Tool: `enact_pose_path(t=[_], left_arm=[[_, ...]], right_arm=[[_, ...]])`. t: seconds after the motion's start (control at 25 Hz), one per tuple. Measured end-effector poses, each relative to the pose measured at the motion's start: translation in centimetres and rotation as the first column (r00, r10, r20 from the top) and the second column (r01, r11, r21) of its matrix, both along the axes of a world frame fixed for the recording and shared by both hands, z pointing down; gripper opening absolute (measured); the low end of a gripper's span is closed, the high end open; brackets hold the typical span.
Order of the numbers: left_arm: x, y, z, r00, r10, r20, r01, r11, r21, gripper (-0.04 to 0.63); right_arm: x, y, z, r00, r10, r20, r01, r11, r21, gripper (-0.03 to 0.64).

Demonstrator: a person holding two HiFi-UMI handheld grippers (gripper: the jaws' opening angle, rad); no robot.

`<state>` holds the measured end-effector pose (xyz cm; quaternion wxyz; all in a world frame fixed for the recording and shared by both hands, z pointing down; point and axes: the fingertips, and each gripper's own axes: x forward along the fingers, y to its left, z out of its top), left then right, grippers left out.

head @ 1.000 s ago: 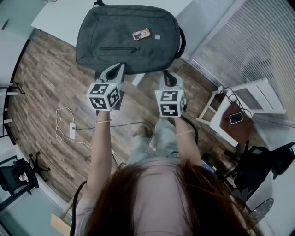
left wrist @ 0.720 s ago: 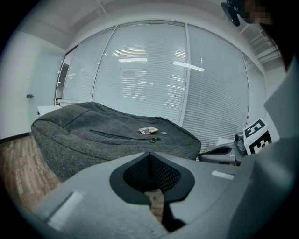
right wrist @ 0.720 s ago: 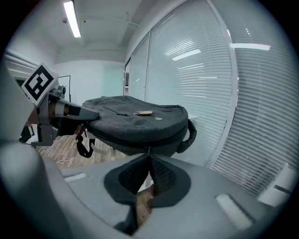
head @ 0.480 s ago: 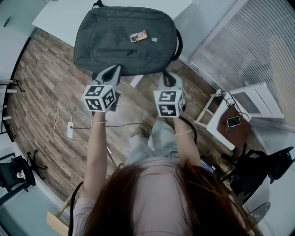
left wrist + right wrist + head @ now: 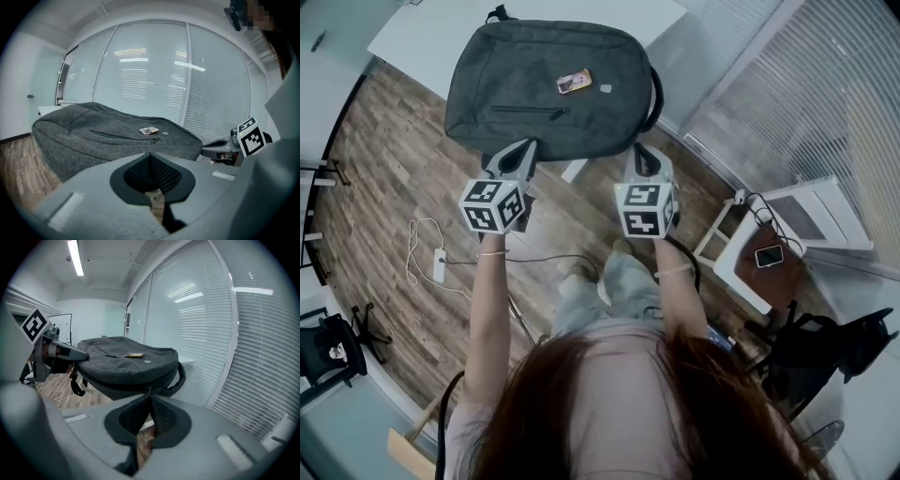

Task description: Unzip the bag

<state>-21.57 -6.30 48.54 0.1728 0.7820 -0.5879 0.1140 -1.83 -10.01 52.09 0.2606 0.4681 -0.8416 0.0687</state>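
The gray bag [image 5: 553, 89] is lying flat on the white bench [image 5: 422, 37], just ahead of both sets of fingers. Its near edge seems to be sticking out past the bench edge toward them. The left gripper [image 5: 525, 150] is pointing at the bag's near left side. Its fingers are pressed tight together and are holding nothing. The right gripper [image 5: 639, 152] is pointing at the near right side, close to the bag's black handle [image 5: 654, 94]. Its fingers are also squeezed together and are holding nothing.

No zip is being touched yet, so I think the job is only starting. A zip on the front pocket [image 5: 525, 111] is running across the top of the bag, beyond the left fingers. Its little pull [image 5: 153, 139] is lying at the end nearer the right fingers. To do this well, one set of fingers needs to open a bit and pinch a pull. The other set should be pressing the bag down so it is not sliding along.

A small card [image 5: 574, 82] is lying on the bag past the pocket zip and could slip off. Under the fingers, a white cord [image 5: 427, 253] is lying on the wood floor [image 5: 384, 178]. Off past the right fingers, a phone [image 5: 768, 255] is resting on a seat. Nothing is standing between the fingers and the bag.
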Motion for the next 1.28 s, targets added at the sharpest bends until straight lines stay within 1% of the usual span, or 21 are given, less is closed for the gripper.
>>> enact_pose_path(t=[0.32, 0.52, 0.68, 0.88, 1.28], left_arm=[[0.1, -0.1, 0.0, 1.0, -0.022, 0.006, 0.022, 1.0, 0.002, 0.008], [0.1, 0.0, 0.0, 1.0, -0.018, 0.016, 0.018, 1.0, 0.003, 0.008], [0.2, -0.1, 0.1, 1.0, -0.012, 0.023, 0.012, 1.0, 0.005, 0.008], [0.2, -0.1, 0.2, 1.0, 0.011, 0.029, -0.011, 1.0, 0.001, 0.008], [0.4, 0.0, 0.2, 0.998, 0.061, 0.031, -0.061, 0.998, -0.014, 0.008]], right_arm=[[1.0, -1.3, -0.2, 0.998, -0.054, -0.028, 0.054, 0.998, 0.014, 0.011], [1.4, -2.1, -0.3, 0.997, -0.068, -0.033, 0.068, 0.998, 0.015, 0.011], [1.6, -2.8, -0.3, 0.994, -0.097, -0.051, 0.098, 0.995, 0.014, 0.012], [1.9, -3.6, -0.6, 0.986, -0.144, -0.083, 0.145, 0.989, 0.004, 0.012], [2.1, -5.3, -0.9, 0.973, -0.189, -0.133, 0.188, 0.982, -0.014, 0.014]])
